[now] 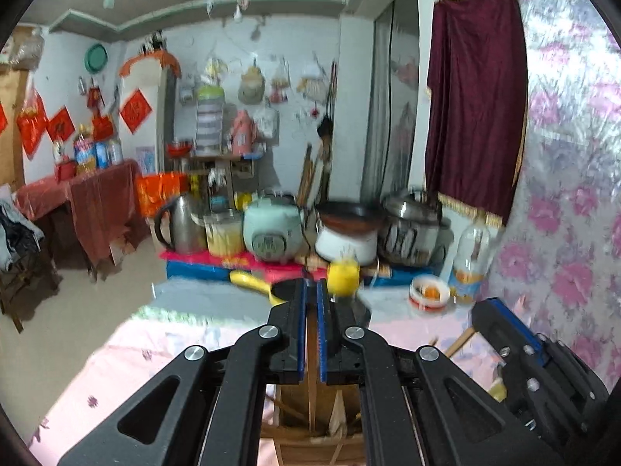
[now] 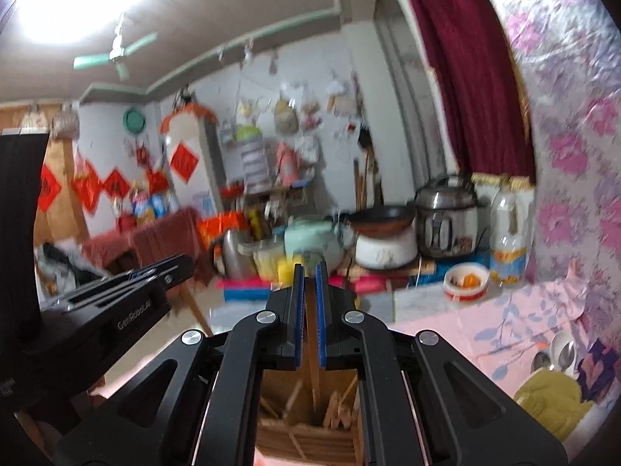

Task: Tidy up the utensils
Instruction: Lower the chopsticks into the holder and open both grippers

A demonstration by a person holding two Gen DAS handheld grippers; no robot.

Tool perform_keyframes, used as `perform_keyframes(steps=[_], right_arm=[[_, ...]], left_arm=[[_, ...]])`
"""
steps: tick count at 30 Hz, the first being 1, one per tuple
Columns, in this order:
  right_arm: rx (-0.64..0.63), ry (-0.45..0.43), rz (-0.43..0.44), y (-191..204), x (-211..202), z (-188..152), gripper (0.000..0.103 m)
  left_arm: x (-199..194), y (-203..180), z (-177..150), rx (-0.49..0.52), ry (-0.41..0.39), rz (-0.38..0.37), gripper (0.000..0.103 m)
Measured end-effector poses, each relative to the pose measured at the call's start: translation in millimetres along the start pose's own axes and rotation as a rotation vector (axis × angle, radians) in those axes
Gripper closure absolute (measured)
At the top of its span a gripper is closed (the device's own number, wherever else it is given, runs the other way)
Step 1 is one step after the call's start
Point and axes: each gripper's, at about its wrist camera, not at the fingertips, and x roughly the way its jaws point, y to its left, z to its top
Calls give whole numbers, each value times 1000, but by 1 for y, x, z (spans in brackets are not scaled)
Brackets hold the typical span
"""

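I see both grippers, left (image 1: 310, 291) and right (image 2: 309, 273), each with jaws clenched on the wooden rack (image 2: 310, 419) at frame bottom centre.

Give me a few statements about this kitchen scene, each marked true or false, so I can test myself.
1. The left tool and the right tool are each shut on a thin wall of the wooden box. True.
2. The curtain is green. False: it is dark red.
3. A small bowl with something orange in it stands next to the clear bottle. True.
4. The dark pan lies on the floor. False: it sits on top of the white cooker.
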Motion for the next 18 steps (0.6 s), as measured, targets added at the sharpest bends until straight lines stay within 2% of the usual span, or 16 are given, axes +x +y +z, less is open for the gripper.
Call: perform_keyframes(steps=[1,2,3,4,7,11,18], right_arm=[[-17,21,-4,0,4,-11,93],[-28,26,-15,0,4,-17,84],[-38,28,-28,-2,4,-24,78],[-43,17,-48,-5,3,-31,67],[-35,26,-69,-14,2,-25,65],[53,48,-30,-30,-2,-20,64],[-4,50,-81,-22,-18,-24,55]], left_arm=[[5,4,-6,-5,19,5,84],[10,7,-14,-13,40,13,56],[13,12,-20,-26,46,23,44],[12,17,-25,-38,43,27,39],[14,32,-32,-68,71,9,38],[5,57,-35,-132,70,11,25],[-12,81,-42,-150,81,64,19]])
